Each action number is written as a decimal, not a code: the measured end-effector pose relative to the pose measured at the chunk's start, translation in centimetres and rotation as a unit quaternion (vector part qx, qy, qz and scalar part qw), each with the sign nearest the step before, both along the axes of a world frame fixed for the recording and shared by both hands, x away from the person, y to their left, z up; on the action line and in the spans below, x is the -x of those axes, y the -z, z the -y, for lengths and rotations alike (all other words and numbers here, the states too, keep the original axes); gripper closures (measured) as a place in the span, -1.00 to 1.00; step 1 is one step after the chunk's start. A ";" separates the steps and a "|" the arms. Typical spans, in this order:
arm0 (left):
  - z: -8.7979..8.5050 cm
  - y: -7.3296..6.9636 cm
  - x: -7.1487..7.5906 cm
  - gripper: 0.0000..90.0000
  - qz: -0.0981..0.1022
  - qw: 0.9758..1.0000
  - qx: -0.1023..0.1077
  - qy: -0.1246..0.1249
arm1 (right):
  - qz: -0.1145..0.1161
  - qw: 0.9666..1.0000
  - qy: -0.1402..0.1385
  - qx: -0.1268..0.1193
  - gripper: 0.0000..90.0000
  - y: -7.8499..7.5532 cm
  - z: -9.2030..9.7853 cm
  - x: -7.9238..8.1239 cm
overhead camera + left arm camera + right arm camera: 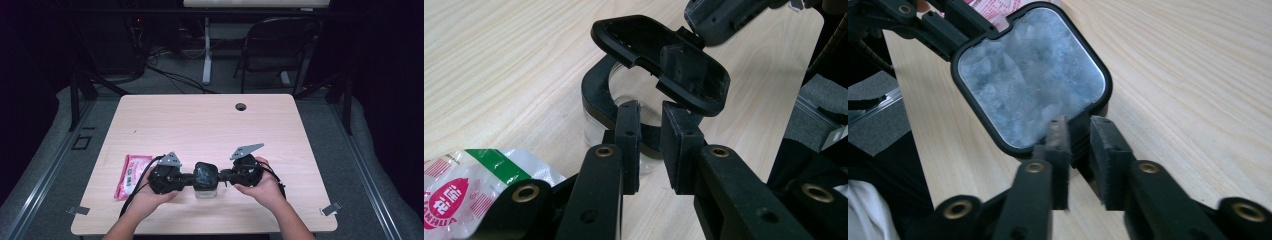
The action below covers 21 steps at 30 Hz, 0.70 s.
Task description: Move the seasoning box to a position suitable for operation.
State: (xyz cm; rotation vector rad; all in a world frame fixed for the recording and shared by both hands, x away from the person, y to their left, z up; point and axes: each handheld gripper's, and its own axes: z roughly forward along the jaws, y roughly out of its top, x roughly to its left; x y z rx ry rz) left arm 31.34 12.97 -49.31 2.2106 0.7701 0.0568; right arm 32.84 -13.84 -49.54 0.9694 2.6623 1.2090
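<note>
The clear container [205,186] sits near your edge of the surface [200,125], directly between your two grippers, its black lid [661,60] tilted up off the rim and loose. Your left gripper [650,137] meets the container's black collar from its side, jaws slightly apart with a wall edge between them; I cannot tell if the pads press. Your right gripper [1080,150] faces the lid's near edge, jaws narrowly parted around its tab. Both hands are equally close. A pink packet [131,174] lies just left.
</note>
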 end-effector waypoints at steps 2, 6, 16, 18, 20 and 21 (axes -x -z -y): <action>0.0 -0.1 0.0 0.73 0.000 1.000 -0.001 0.001 | 0.002 1.000 -0.004 0.000 0.59 -0.1 -0.1 0.1; 0.1 -0.3 0.0 0.70 0.003 1.000 0.003 0.000 | 0.007 1.000 -0.006 0.001 0.34 -0.2 -0.5 0.4; 0.3 -0.7 0.1 0.49 0.006 1.000 0.011 -0.005 | 0.041 0.999 -0.023 0.001 -0.10 -1.4 -1.3 1.7; 0.3 -0.8 0.1 0.45 0.008 1.000 0.008 -0.005 | 0.047 0.998 -0.030 0.012 -0.09 -1.6 -1.6 2.1; 0.4 -0.9 0.2 0.40 0.011 1.000 0.008 -0.006 | 0.055 0.998 -0.031 0.027 -0.09 -1.8 -2.0 2.4; 0.4 -1.0 0.2 0.38 0.012 1.000 0.007 -0.008 | 0.057 0.997 -0.034 0.033 -0.09 -1.8 -2.1 2.5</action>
